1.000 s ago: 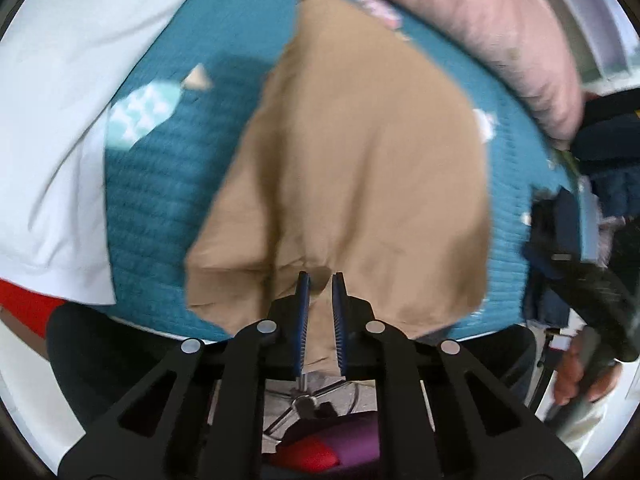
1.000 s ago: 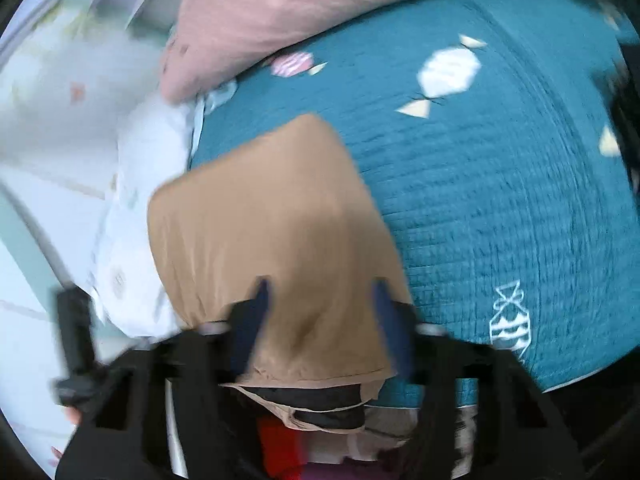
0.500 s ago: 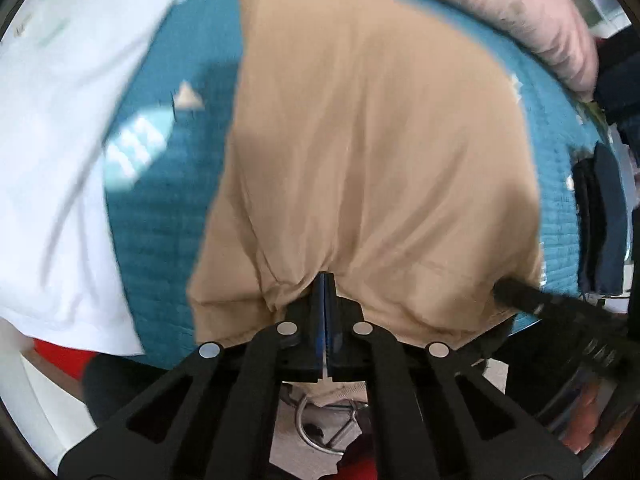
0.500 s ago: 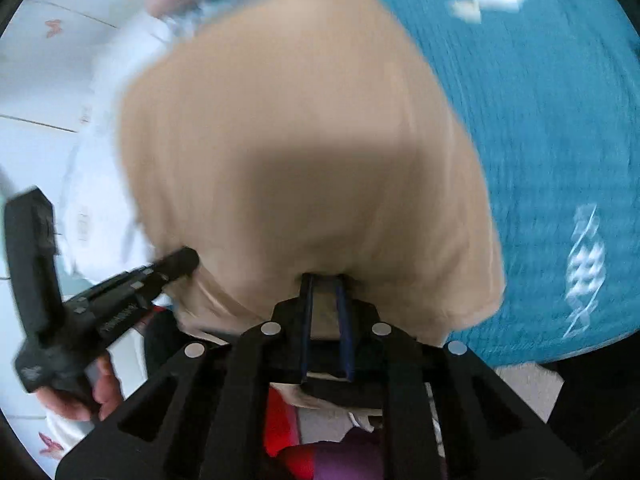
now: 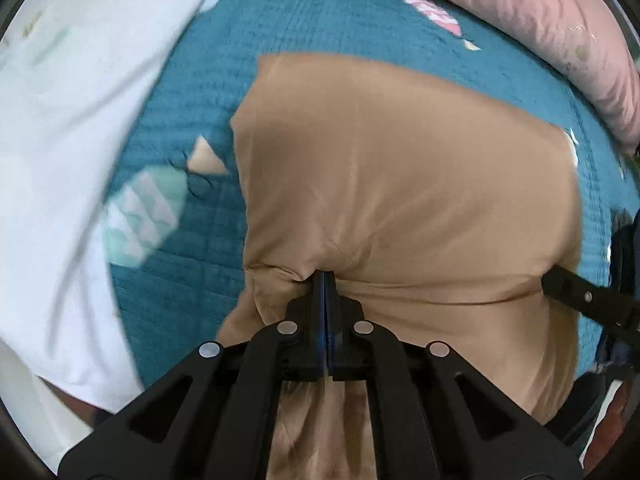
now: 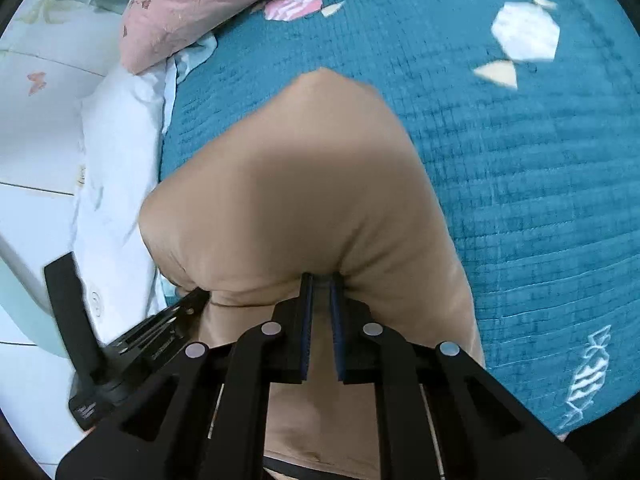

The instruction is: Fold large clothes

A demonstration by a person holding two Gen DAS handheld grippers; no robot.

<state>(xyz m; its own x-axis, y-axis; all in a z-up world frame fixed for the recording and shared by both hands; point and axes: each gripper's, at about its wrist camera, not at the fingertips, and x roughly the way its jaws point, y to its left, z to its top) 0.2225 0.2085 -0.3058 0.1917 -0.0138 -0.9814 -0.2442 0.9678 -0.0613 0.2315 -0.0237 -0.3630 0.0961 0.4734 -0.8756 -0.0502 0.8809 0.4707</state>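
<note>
Left wrist view, our left tongs clenched on the tan smooth-fabric garment spread over the teal quilted bedspread, our right tongs pinching its near edge too, pink pillow behind.
</note>
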